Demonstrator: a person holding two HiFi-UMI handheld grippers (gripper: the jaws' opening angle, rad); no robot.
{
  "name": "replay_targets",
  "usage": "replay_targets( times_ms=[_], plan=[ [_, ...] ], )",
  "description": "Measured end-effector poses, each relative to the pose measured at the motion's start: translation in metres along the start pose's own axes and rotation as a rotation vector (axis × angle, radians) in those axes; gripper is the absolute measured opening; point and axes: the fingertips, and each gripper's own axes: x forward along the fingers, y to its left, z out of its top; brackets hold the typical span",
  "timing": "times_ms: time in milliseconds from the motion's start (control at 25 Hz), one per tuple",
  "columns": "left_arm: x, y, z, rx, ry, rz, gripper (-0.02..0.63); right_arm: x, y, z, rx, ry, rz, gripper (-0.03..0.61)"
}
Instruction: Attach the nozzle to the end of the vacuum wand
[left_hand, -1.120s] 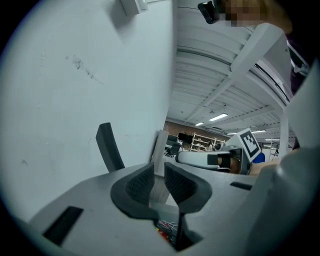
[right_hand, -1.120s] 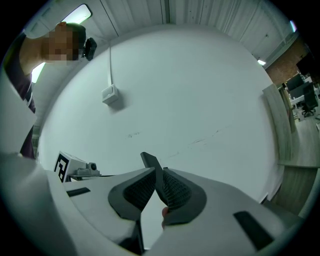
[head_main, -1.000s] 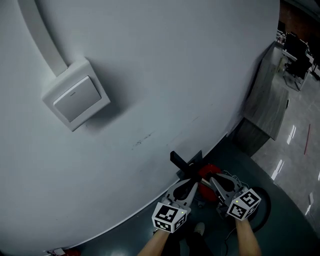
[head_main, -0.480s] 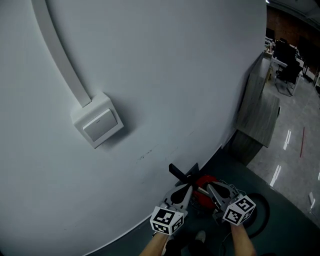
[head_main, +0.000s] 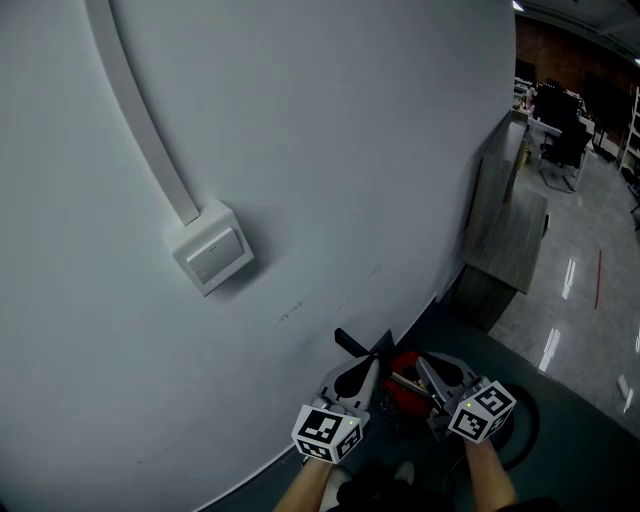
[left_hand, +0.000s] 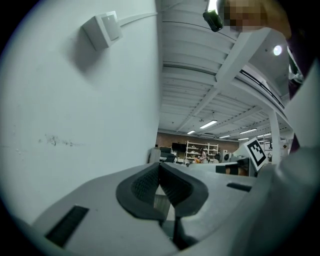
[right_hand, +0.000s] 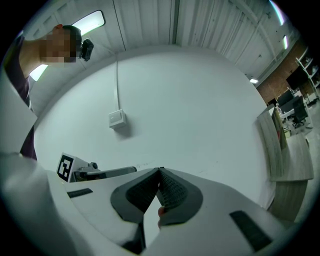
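A black bar-shaped vacuum part sits low beside the white wall, just above the red vacuum body. Its long axis slants up-left toward the wall. On either side of it, the left gripper and right gripper have just been closing. The pads of both now meet with nothing between them.

Grey plastic left gripper, black-and-white marker cube at its rear: held level and low in the head view, pointing ahead, its dark ribbed pads just closed tip to tip with nothing pinched between them. Grey plastic right gripper, with a matching second cube: close beside the left one and roughly parallel to it, jaws likewise just closed and empty. Bare forearms run from the bottom edge of the head view into each gripper.
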Motion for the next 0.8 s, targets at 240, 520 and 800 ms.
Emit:
replay_targets(
  times_ms=[240,520,800],
  plan=[
    [-0.005,-0.008,0.02,0.033,-0.035,-0.01,0.005,-0.002,0.007,0.019,-0.021,-0.052,0.004,0.018],
    [-0.01,-0.009,0.03,0.045,-0.058,-0.008,0.005,0.0,0.012,0.025,-0.03,-0.071,0.021,0.018],
    [-0.015,-0.007,0.041,0.058,-0.085,0.005,0.005,-0.002,0.014,0.031,-0.03,-0.092,0.035,0.018]
  ],
)
